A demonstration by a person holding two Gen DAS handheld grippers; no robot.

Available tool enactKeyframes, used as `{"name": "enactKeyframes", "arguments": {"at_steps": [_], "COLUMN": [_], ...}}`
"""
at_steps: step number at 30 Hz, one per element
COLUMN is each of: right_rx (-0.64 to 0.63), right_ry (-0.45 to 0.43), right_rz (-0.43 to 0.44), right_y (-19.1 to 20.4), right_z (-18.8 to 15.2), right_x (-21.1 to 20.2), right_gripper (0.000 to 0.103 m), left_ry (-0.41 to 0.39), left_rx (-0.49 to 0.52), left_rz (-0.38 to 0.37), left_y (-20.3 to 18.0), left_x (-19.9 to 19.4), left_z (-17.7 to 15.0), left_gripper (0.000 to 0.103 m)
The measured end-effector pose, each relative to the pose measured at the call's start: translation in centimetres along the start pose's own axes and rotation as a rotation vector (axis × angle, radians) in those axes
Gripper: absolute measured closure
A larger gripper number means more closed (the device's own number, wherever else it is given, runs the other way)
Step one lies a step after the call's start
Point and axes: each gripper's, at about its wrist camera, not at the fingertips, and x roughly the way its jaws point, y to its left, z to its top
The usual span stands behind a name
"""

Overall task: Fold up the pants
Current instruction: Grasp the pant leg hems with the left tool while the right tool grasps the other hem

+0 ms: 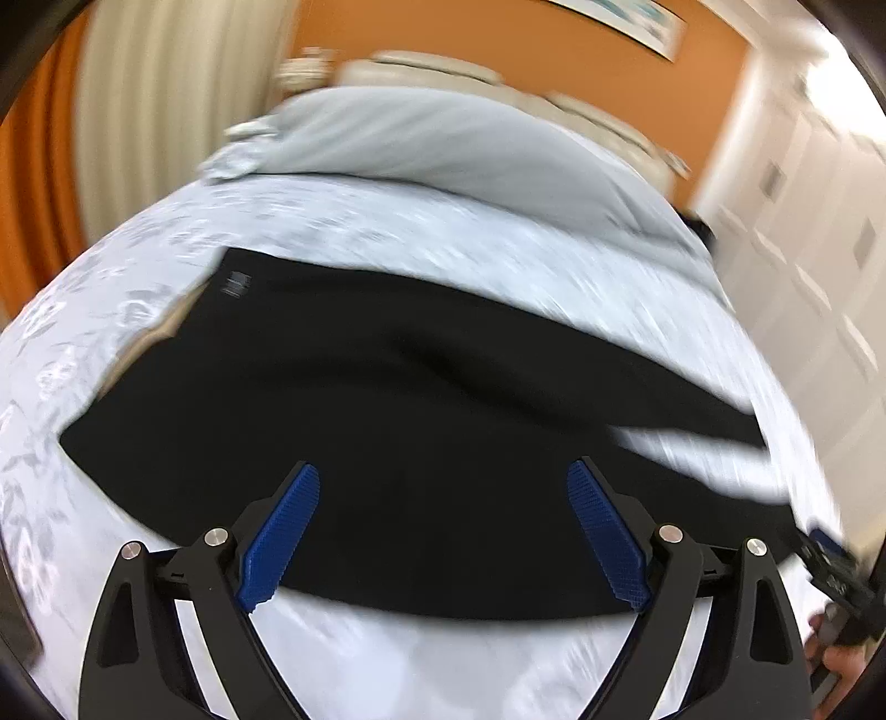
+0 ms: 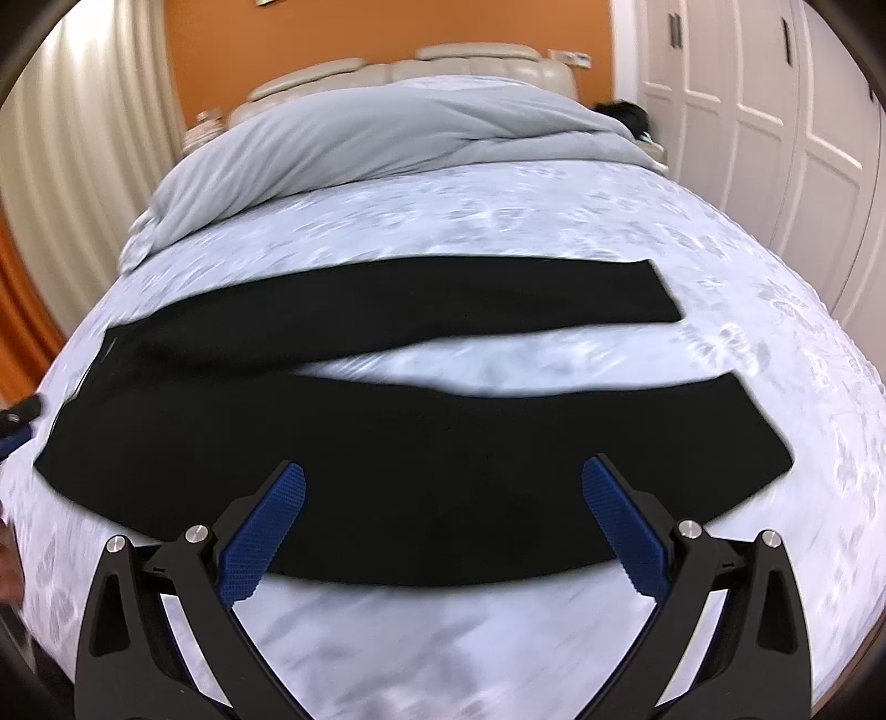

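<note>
While both tools hang over the bed, lines run left to right:

Curtain: pale, pleated, far left edge in both views point(image 2: 83, 138); orange wall point(image 2: 387, 33) behind.
Left gripper: point(image 1: 443, 531) fingers spread wide, nothing betw. the blue pads point(image 1: 282, 531); tips sit over the near edge of the pants, not pinching. View is motion-blurred.
Pants: black point(image 2: 387, 471), laid flat across the bedspread, lengthwise left-right. Waist end at left w/ a small label point(image 1: 235, 285) near the far-left corner; two legs run off to the right, split by a wedge of bedspread. Far leg point(image 2: 498, 293) ends sooner than near leg in right wrist view. Not yet folded.
Bedspread: white-grey floral point(image 2: 720, 266), under the pants.
Duvet: grey, bunched point(image 2: 387, 127) at far end of bed, cream headboard point(image 2: 443, 61) beyond.
Right gripper: point(image 2: 443, 526) also spread wide, pads empty, tips over the near leg's front edge; no grip seen. Also shows at right edge of left wrist view, blurred, w/ a hand point(image 1: 836, 653) behind it.
Wardrobe: white panelled doors point(image 2: 747, 83), far right.
</note>
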Motion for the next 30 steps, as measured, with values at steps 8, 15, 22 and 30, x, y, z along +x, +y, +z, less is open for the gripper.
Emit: {"name": "enactKeyframes", "arguments": {"at_steps": [8,15,22,30], "right_rx": [0.139,0.180,0.180,0.162], "right_ry": [0.054,0.109,0.171,-0.014], "right_rz": [-0.135,-0.173,-0.182,-0.019], "right_y": [-12.6,-18.5,-19.2,-16.6], "right_z": [9.2,14.5,16.2,17.0], "right_x": [10.3,20.0,26.4,19.6], "right_gripper": [0.005,0.005,0.013,0.091], "left_ry": [0.082,0.225,0.195,0.075], "left_rx": [-0.161,-0.252,-0.232,-0.236], "left_rz": [0.237,0.369,0.415,0.272], "left_y": [12.9,21.0,21.7,20.8], "left_x": [10.8,21.7,25.7,20.3], "left_z": [12.0,16.2,16.7,17.8], "left_gripper": [0.013,0.013,0.023,0.083]}}
